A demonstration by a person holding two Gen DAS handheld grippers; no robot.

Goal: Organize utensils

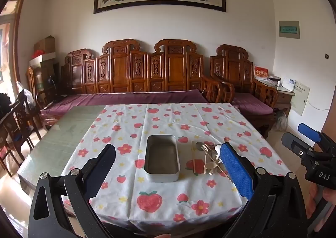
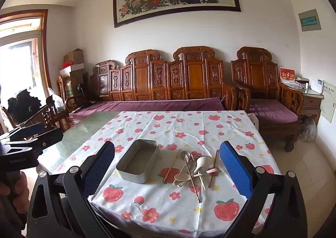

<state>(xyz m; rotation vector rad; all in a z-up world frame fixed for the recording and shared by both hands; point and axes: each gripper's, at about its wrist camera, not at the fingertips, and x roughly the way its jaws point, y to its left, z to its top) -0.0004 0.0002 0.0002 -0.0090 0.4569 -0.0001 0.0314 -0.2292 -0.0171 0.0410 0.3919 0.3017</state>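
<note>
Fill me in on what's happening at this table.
A person holds a gripper in each hand over a table with a flowered cloth. The left gripper and right gripper are both open and hold nothing. A metal tin sits empty on the cloth. Beside it lies a loose pile of utensils: spoons, a fork and chopsticks, with one chopstick lying apart nearer the tin. Nothing has gone into the tin yet.

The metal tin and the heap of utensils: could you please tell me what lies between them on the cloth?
One pale chopstick lies alone between the metal tin and the heap of utensils, on the flowered cloth; the right wrist view shows it best.
</note>
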